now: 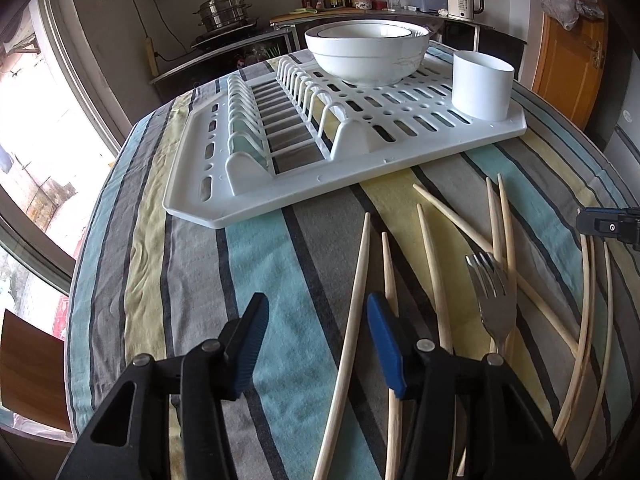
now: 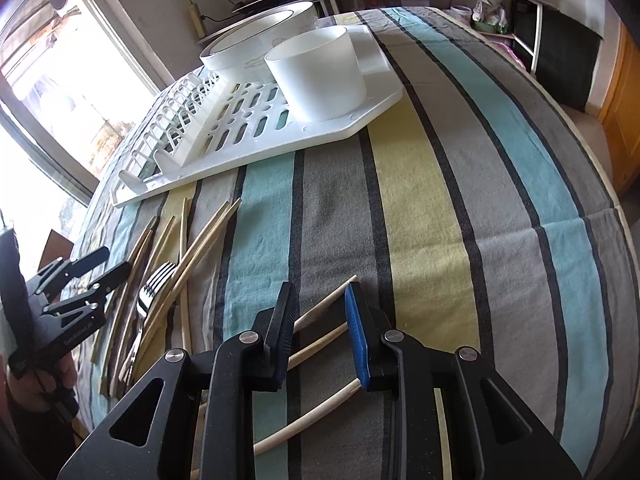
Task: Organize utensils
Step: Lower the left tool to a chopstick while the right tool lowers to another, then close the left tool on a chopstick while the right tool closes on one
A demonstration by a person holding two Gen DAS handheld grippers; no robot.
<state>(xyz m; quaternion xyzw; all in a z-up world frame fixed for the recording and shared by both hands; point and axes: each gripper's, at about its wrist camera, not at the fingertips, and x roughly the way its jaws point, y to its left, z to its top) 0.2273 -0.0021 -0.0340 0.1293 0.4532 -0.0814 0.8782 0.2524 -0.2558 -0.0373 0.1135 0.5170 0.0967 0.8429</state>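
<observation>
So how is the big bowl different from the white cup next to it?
The bowl is wide with rounded sides, while the cup is narrower with straight sides. The bowl has a thin dark line around its rim and a second bowl nested inside; the cup is plain white. The bowl sits mid-rack, the cup at the corner. Both are white and stand upright on the white dish rack.

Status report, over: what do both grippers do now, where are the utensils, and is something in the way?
Left gripper open over one chopstick. Right gripper open around two chopsticks. Fork on cloth. Cup on rack empty; path clear.
</observation>
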